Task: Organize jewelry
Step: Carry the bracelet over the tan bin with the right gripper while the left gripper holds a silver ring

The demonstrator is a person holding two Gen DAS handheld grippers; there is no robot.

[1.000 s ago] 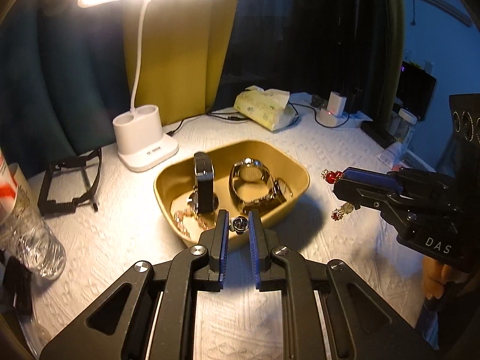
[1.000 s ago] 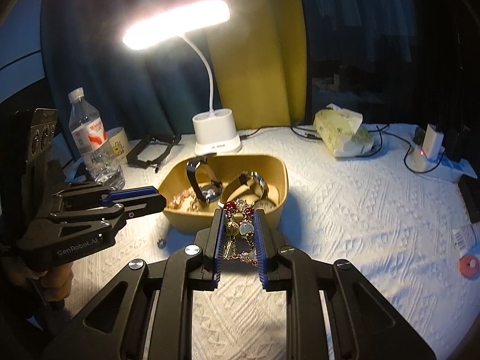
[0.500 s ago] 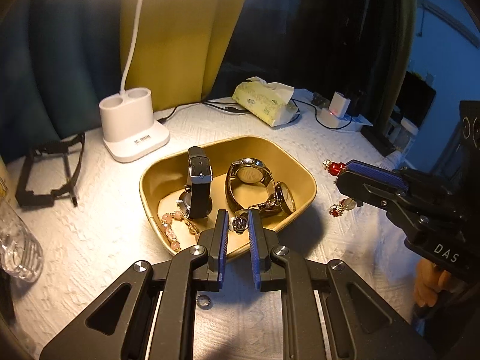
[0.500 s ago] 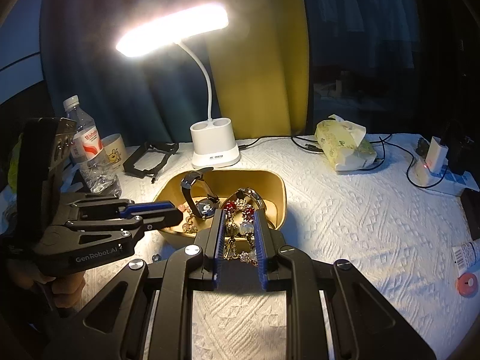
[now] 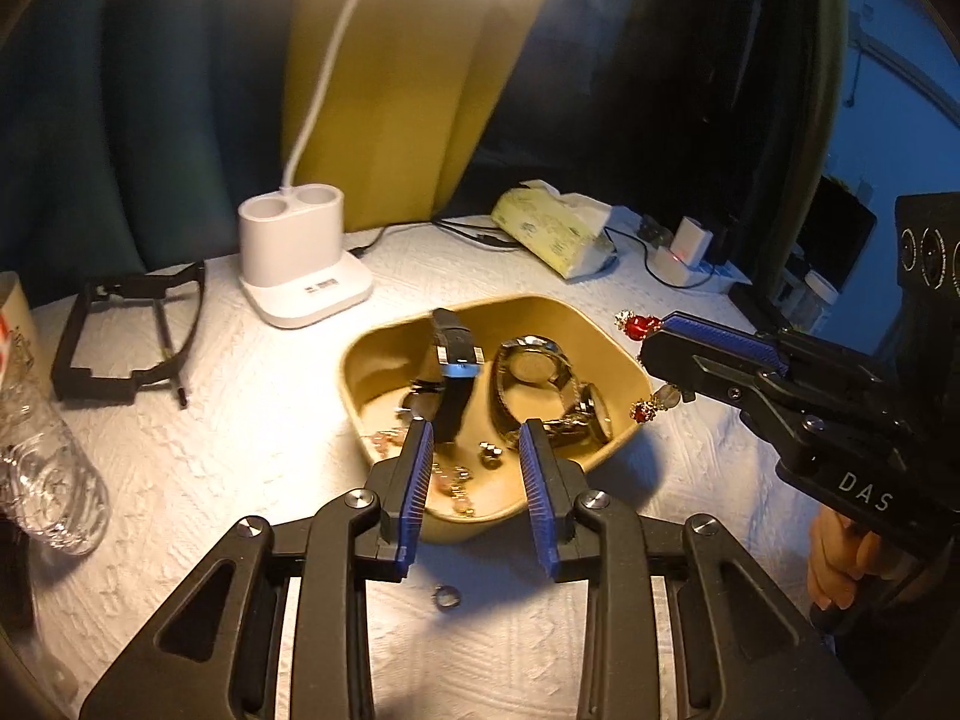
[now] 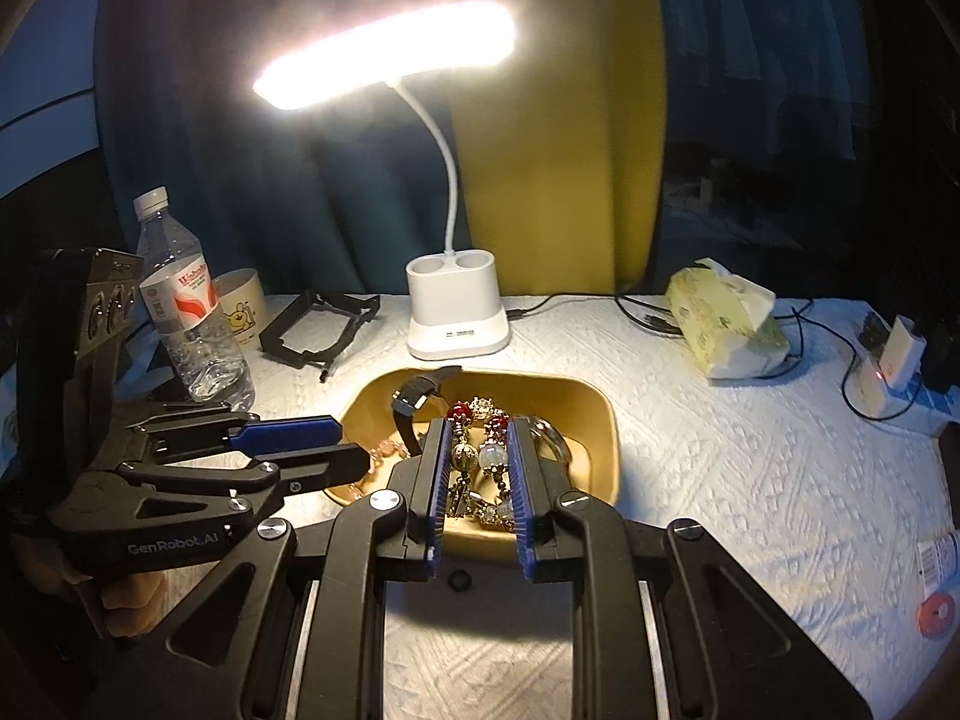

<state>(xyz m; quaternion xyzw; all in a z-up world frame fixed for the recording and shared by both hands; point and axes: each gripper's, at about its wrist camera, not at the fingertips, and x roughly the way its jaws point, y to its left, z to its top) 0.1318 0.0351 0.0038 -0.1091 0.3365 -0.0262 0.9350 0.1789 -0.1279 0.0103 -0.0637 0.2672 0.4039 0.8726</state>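
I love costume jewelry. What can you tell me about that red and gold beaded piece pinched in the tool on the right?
The red and gold beaded bracelet is a string of red faceted beads, gold filigree balls and a clear bead, joined by metal links. The right gripper is shut on it, pads pressing both sides. Its loose ends dangle either side of the jaws, above the mustard-yellow tray's near edge.

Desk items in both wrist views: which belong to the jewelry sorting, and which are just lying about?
Job items:
- yellow tray
- black-strap watch
- metal watches
- small ring in the tray
- beaded bracelet, gripped by the right gripper
- loose ring on the cloth
- left gripper, jaws opening, nothing between them

Lying about:
- desk lamp
- water bottle
- mug
- tissue pack
- black frame
- charger
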